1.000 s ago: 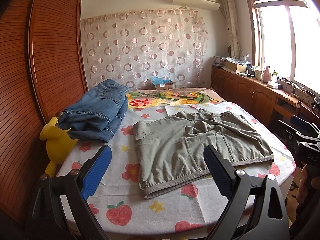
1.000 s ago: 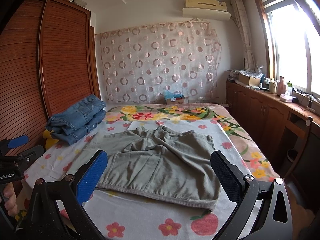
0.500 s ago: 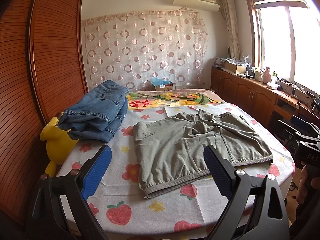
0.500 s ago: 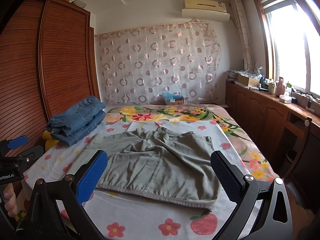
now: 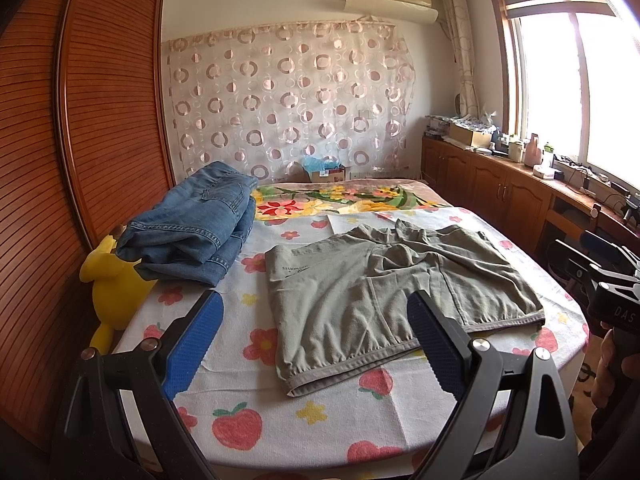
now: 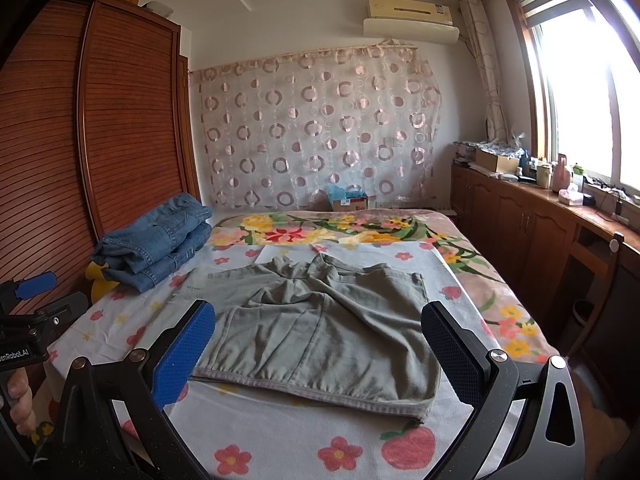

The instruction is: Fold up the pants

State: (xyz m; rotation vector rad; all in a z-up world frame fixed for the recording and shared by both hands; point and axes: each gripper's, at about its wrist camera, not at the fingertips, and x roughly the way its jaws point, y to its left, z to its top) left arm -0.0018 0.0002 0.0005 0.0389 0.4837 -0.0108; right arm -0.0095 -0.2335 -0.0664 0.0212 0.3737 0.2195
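Grey-green pants (image 5: pixel 384 292) lie spread flat on the bed, waistband toward me, also in the right wrist view as pants (image 6: pixel 320 328). My left gripper (image 5: pixel 316 328) hovers open above the near-left part of the bed, nothing between its blue pads. My right gripper (image 6: pixel 320 336) stands open over the pants' near edge, holding nothing. Each gripper shows at the other view's edge: the right gripper (image 5: pixel 600 272) held by a hand (image 5: pixel 612 364), the left gripper (image 6: pixel 32 304) at far left.
Folded blue jeans (image 5: pixel 196 228) are stacked at the bed's left, over a yellow plush toy (image 5: pixel 112 284). A slatted wooden wardrobe (image 5: pixel 100 112) runs along the left. Wooden cabinets (image 6: pixel 520 224) with clutter line the right wall under the window. The flower-print sheet (image 5: pixel 320 412) covers the bed's front.
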